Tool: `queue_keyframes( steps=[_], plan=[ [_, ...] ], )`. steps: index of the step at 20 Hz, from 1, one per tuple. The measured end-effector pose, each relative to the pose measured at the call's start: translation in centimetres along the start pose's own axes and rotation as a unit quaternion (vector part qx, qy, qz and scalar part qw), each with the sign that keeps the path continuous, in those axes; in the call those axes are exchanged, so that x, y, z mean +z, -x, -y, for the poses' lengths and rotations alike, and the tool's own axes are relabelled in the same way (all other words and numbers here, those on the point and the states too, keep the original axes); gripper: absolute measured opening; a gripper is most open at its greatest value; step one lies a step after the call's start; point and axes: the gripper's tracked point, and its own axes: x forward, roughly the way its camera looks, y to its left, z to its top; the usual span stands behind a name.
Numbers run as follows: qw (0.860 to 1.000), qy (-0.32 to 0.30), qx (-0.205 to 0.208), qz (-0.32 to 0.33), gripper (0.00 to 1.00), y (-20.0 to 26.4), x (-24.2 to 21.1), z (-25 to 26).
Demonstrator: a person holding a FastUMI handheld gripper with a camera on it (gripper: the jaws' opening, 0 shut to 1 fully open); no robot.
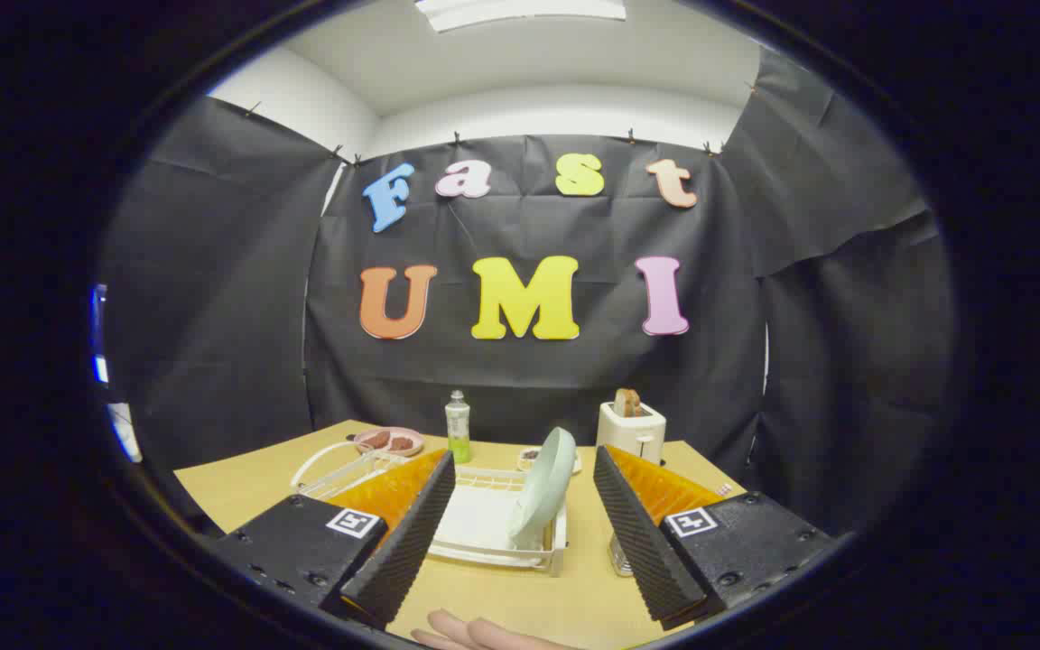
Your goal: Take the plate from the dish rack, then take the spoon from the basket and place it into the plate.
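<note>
Approaching the upright plate (545,487) in the dish rack (484,533) mid-bench, the jaws gape empty and must close over its rim.

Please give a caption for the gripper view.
Open tool faces the upright plate in the dish rack.

Wide-open tool (520,506) faces upright plate (545,487) in dish rack (493,528); tabletop (520,600) between bare.

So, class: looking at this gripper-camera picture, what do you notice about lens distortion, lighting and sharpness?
Gripper view: fisheye bends the table edges and the wall; a ceiling light gives even light and soft shadows; the plate in the dish rack looks sharp beyond the open gripper.
</note>
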Motion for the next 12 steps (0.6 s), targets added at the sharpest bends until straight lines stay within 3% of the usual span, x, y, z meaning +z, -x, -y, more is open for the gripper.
queue_keyframes(
  steps=[5, 12],
  plan=[
    [0.999, 0.006, -0.051, 0.017, 0.99, 0.2, 0.6, 2.6],
    [0.996, -0.002, -0.085, 0.006, 0.99, 0.8, -0.1, 6.9]
  ],
)
